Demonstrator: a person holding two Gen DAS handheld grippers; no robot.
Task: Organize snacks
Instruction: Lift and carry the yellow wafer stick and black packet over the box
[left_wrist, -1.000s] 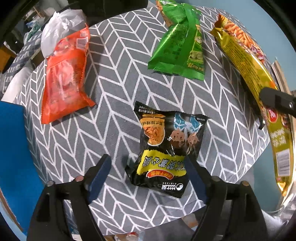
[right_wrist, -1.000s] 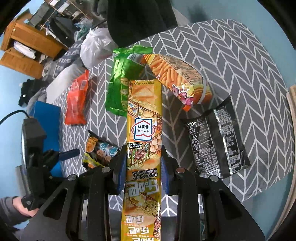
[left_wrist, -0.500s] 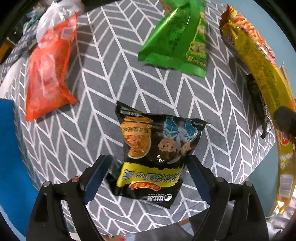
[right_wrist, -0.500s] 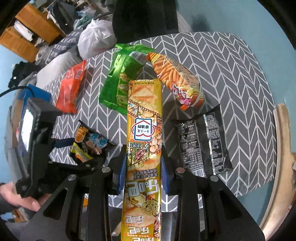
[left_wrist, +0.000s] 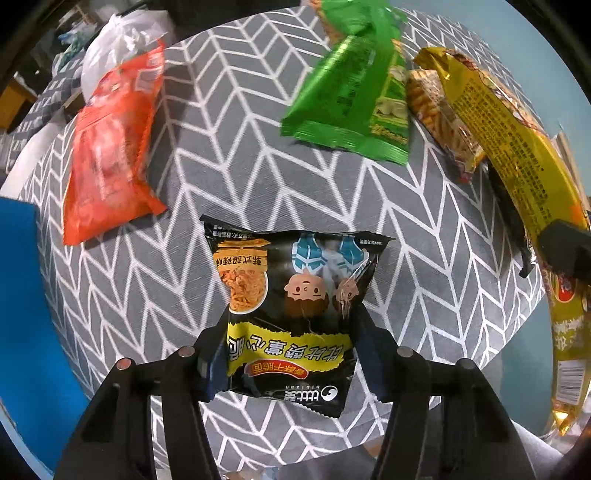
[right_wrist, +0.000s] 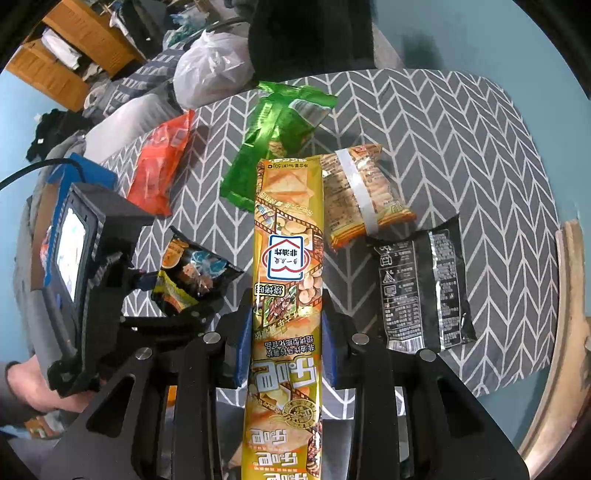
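Note:
My left gripper is shut on a black noodle snack bag at the near edge of the grey chevron table; the bag also shows in the right wrist view. My right gripper is shut on a long yellow snack pack held above the table; that pack also shows in the left wrist view. On the table lie an orange bag, a green bag, an orange cracker pack and a black packet.
A white plastic bag and a dark object sit at the table's far edge. A blue surface lies left of the table. Wooden shelves stand at the back left.
My left gripper has closed from wide open onto the black noodle bag. The right gripper keeps the yellow pack and has shifted over the table; the cracker pack below now lies turned over.

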